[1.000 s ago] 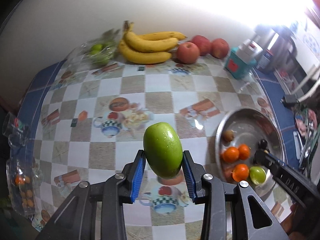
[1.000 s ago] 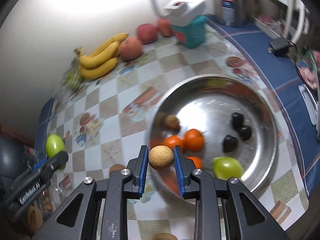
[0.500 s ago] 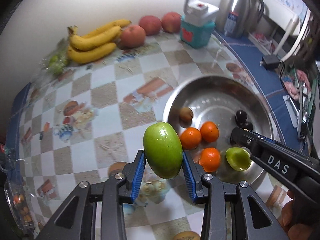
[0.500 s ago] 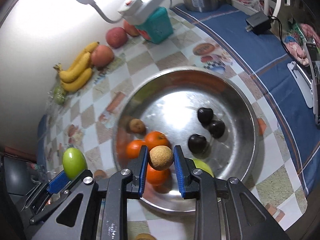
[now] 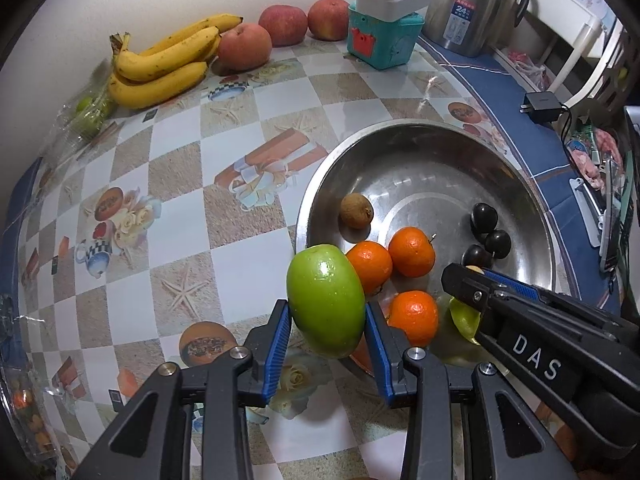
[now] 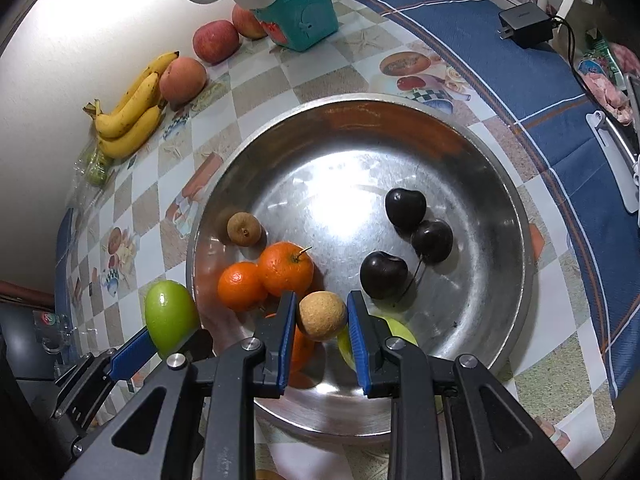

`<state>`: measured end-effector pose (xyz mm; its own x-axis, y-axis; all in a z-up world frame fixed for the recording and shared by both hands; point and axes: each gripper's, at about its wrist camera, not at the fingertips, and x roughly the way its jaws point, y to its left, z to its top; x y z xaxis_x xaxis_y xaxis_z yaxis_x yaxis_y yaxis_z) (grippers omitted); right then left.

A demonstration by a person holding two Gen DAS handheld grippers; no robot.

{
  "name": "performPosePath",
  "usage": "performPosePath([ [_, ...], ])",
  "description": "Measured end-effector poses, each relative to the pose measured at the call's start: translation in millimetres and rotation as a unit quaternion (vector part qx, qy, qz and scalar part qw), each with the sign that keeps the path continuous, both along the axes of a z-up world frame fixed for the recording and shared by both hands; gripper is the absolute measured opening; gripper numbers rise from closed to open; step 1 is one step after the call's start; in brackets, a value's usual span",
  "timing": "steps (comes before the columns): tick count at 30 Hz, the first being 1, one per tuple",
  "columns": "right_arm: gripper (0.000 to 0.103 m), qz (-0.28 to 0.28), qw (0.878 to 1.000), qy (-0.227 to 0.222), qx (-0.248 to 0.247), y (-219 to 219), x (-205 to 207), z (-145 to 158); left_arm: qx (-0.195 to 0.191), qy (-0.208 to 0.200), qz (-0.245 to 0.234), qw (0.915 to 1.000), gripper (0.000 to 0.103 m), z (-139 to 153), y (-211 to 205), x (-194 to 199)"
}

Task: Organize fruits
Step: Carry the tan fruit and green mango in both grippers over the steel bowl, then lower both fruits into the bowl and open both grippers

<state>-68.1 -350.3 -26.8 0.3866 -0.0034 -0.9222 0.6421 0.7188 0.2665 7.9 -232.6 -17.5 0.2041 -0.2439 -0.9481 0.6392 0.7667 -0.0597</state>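
Now both angled steeply down: left claw (image 5: pixel 326 322) pinching green fruit (image 5: pixel 326 300), right claw (image 6: pixel 322 330) pinching tan ball (image 6: pixel 322 315) over bowl (image 6: pixel 516 216).

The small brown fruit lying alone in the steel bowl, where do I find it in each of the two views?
Left wrist view: the small brown fruit lies in the bowl's left part, above the oranges.
Right wrist view: it lies left of centre, near the bowl's left wall.
Shared landmark: the steel bowl.
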Motion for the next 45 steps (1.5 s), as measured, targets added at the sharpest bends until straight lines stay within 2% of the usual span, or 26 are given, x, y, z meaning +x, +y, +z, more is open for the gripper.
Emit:
performPosePath([
  [12,0.027,-0.002,1.000,0.006,0.004,0.0,1.1,-5.3,-0.013,0.018,0.000,0.9998,0.040,-4.4,-2.5,1.0],
  [22,0.027,-0.003,1.000,0.002,0.008,-0.4,-0.7,-2.6,-0.023,0.014,-0.002,0.9996,0.040,5.3,-1.7,-0.3],
  [26,0.027,-0.004,1.000,-0.004,0.009,0.0,-1.0,0.0,-0.021,0.014,0.005,0.9997,0.045,8.1,2.3,1.8],
  [33,0.027,-0.005,1.000,-0.008,0.011,0.1,-2.3,2.6,-0.023,0.009,0.013,0.9996,0.046,13.9,8.2,5.1],
  [38,0.027,-0.004,1.000,-0.009,0.012,-0.7,-2.4,3.6,-0.022,0.007,0.028,0.9993,0.046,16.3,14.1,10.7],
  [45,0.027,0.005,1.000,-0.006,0.010,2.5,0.7,3.2,-0.009,0.018,0.086,0.9961,0.046,9.5,33.1,27.2],
])
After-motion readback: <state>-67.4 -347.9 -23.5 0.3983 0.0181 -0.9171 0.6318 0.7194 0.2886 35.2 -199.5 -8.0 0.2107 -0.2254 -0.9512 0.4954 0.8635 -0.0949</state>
